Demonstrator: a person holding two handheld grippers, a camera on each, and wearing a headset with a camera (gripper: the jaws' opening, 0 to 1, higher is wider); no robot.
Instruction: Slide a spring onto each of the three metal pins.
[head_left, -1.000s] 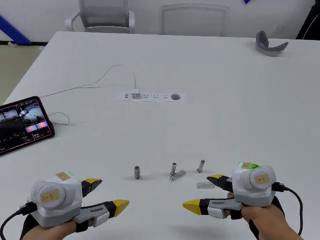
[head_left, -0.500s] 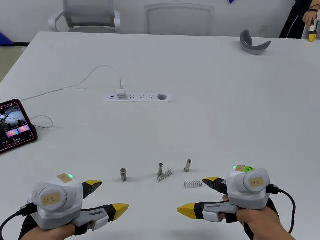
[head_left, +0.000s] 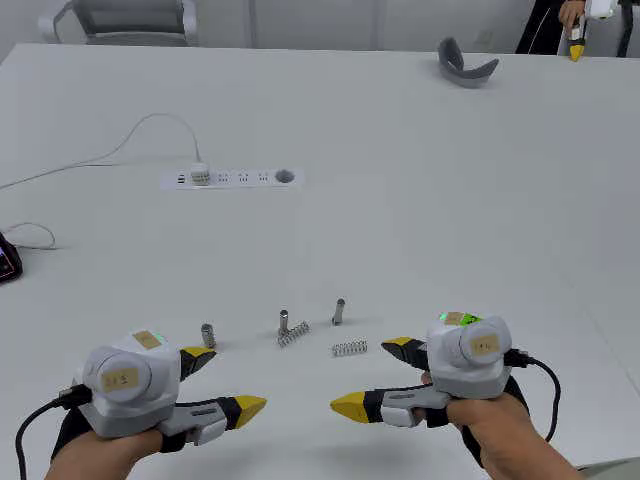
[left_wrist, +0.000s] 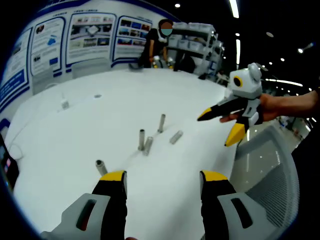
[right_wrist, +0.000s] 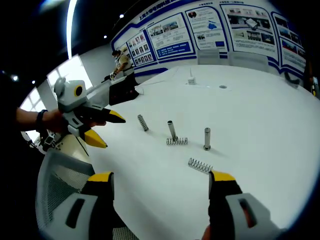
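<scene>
left gripper (head_left: 222, 382): my jaws are wide apart and hold nothing, low over the white table (head_left: 420, 200).
right gripper (head_left: 368, 375): these jaws are wide apart too, with nothing in them.
loose spring (head_left: 349, 348): lies flat just in front of my right gripper, a bit to its left.
left pin (head_left: 208, 335): stands just ahead of my left gripper. It looks like a spring is on it.
leaning spring (head_left: 293, 334): rests against the foot of the middle pin (head_left: 284, 320), ahead and between my grippers.
right pin (head_left: 339, 311): bare, just past the loose spring.
step: I think one pin is done and two are left.
next: shut the right jaws softly on the loose spring, lift it, turn it upright and slip it over the right pin.
</scene>
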